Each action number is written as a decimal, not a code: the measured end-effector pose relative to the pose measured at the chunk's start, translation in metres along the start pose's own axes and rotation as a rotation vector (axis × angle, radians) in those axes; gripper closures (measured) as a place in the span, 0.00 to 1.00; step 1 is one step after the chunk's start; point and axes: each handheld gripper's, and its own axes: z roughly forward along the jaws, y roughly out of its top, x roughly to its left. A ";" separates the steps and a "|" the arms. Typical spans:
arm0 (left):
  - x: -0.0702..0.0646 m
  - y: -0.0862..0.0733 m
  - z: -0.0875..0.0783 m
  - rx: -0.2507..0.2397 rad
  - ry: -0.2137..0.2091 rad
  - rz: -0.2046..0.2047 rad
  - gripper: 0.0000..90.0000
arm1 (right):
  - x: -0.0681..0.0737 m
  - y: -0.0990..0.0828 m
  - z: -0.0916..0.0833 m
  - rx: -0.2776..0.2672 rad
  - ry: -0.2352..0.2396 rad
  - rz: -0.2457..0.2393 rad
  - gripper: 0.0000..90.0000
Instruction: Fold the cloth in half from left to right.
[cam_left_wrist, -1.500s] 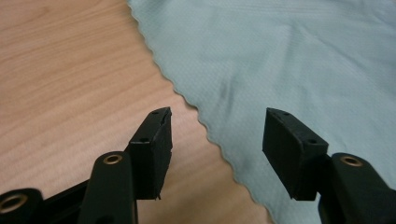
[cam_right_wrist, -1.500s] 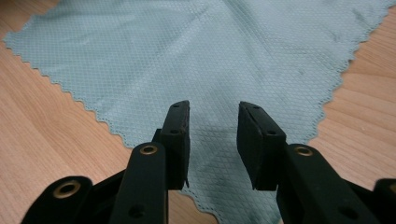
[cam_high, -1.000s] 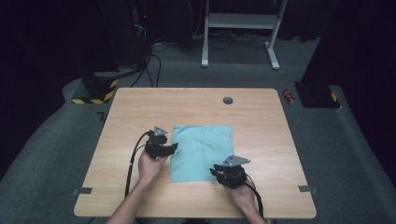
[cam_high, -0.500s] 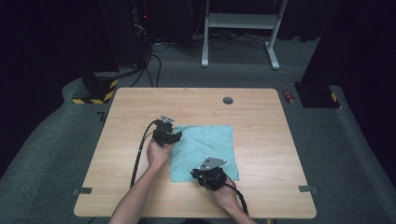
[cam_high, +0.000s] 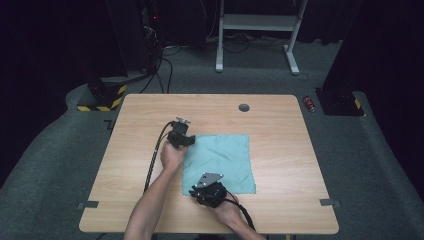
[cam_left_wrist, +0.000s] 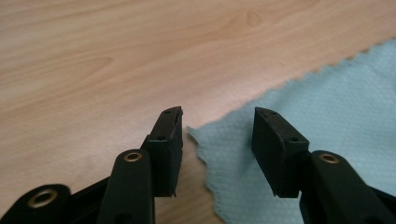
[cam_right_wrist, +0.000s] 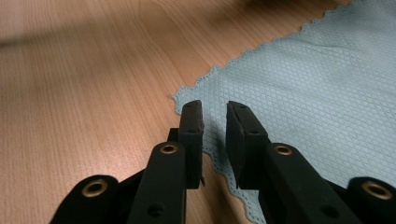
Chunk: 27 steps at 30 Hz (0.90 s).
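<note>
A teal cloth (cam_high: 222, 157) lies flat on the wooden table (cam_high: 280, 120). My left gripper (cam_high: 189, 141) is at the cloth's far-left corner, open. In the left gripper view, the cloth (cam_left_wrist: 317, 107) has its corner tip between the wide-apart jaws of that gripper (cam_left_wrist: 217, 123). My right gripper (cam_high: 198, 191) is at the cloth's near-left corner. In the right gripper view, its jaws (cam_right_wrist: 215, 116) stand a narrow gap apart over the scalloped edge of the cloth (cam_right_wrist: 317, 84), just behind the corner tip. The cloth lies flat under them.
A round grommet hole (cam_high: 244, 107) sits near the table's far edge. On the floor beyond are a red can (cam_high: 310, 103), a white desk frame (cam_high: 255, 25) and a yellow-black striped base (cam_high: 100, 97). Tape marks (cam_high: 326, 202) sit near the table's front corners.
My right gripper has moved left along the cloth's near edge to its near-left corner. My left gripper has moved forward to the far-left corner.
</note>
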 end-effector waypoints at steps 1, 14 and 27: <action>0.002 0.002 0.000 0.011 0.005 -0.005 0.59 | 0.000 0.000 0.000 0.000 0.001 0.001 0.84; 0.007 0.001 0.002 0.019 -0.010 0.014 0.64 | 0.011 0.011 0.009 -0.005 0.033 -0.007 0.78; 0.000 0.004 0.002 0.027 -0.063 0.066 0.93 | 0.018 0.023 0.021 0.043 -0.029 -0.039 0.93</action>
